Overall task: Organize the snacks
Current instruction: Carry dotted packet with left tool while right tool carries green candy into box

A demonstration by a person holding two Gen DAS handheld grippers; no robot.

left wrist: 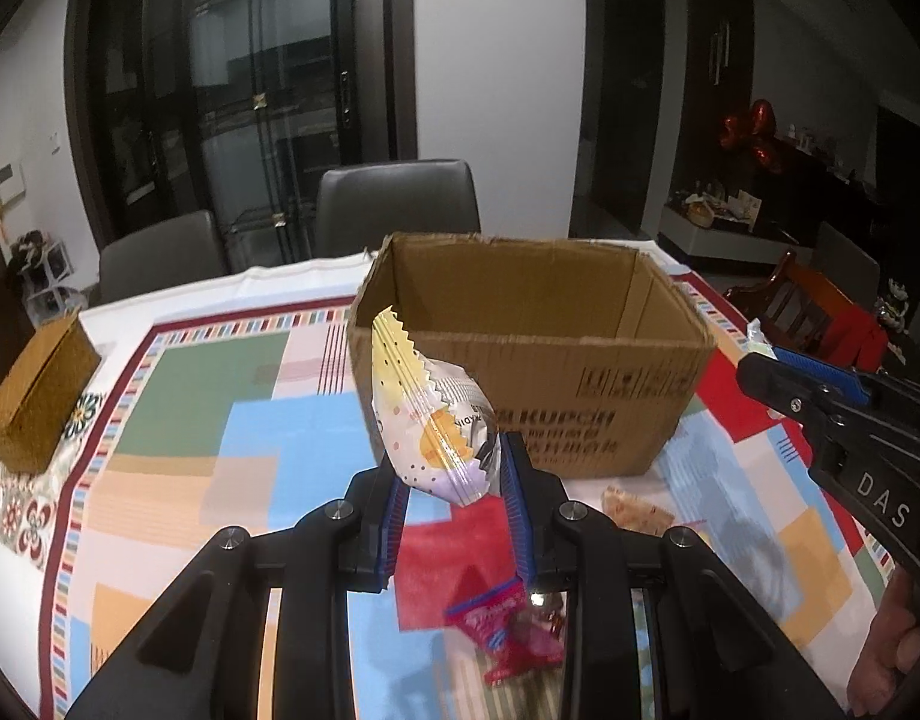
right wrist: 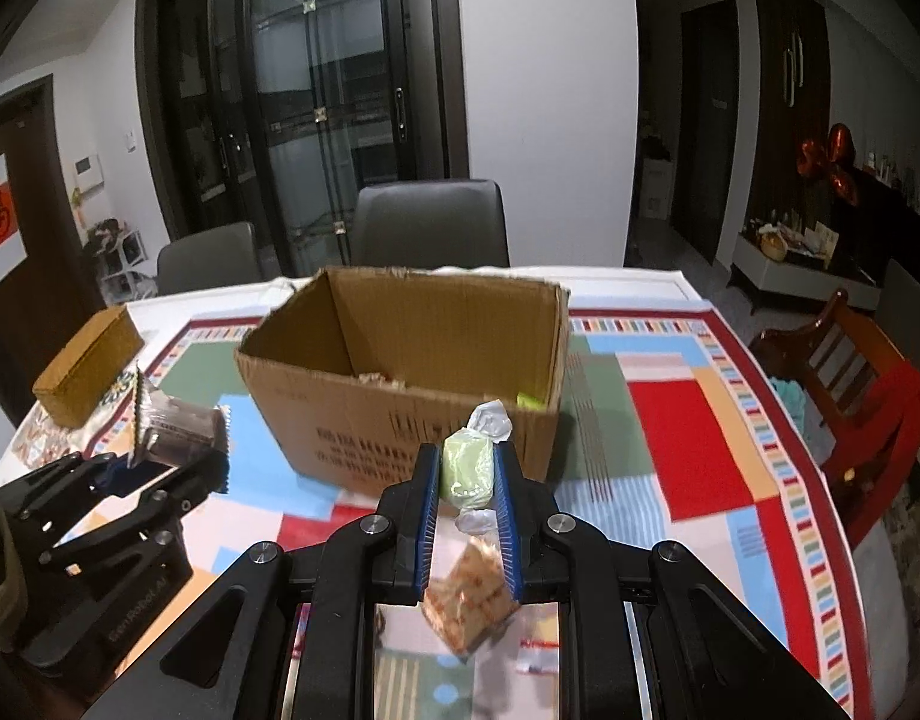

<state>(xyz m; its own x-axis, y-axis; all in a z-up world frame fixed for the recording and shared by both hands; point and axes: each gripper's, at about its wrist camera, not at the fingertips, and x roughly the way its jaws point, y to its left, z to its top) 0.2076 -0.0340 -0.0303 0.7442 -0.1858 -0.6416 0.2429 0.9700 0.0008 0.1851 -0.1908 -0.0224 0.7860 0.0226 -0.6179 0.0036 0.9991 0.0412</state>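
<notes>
An open cardboard box [left wrist: 520, 360] stands on the patterned tablecloth; it also shows in the right wrist view [right wrist: 399, 384]. My left gripper [left wrist: 453, 480] is shut on a white pastel snack packet [left wrist: 429, 414], held upright above the table in front of the box's left corner. It also shows in the right wrist view [right wrist: 159, 462]. My right gripper [right wrist: 466, 474] is shut on a pale green wrapped candy [right wrist: 467, 465], just in front of the box's near wall. It also shows at the right edge of the left wrist view [left wrist: 760, 354].
A red-pink snack packet [left wrist: 508, 630] and a cracker packet [right wrist: 469, 597] lie on the tablecloth [left wrist: 177, 396] under the grippers. A woven brown box [left wrist: 36, 396] sits at the table's left. Grey chairs [left wrist: 393, 204] stand behind the table; a wooden chair [right wrist: 844, 372] is at the right.
</notes>
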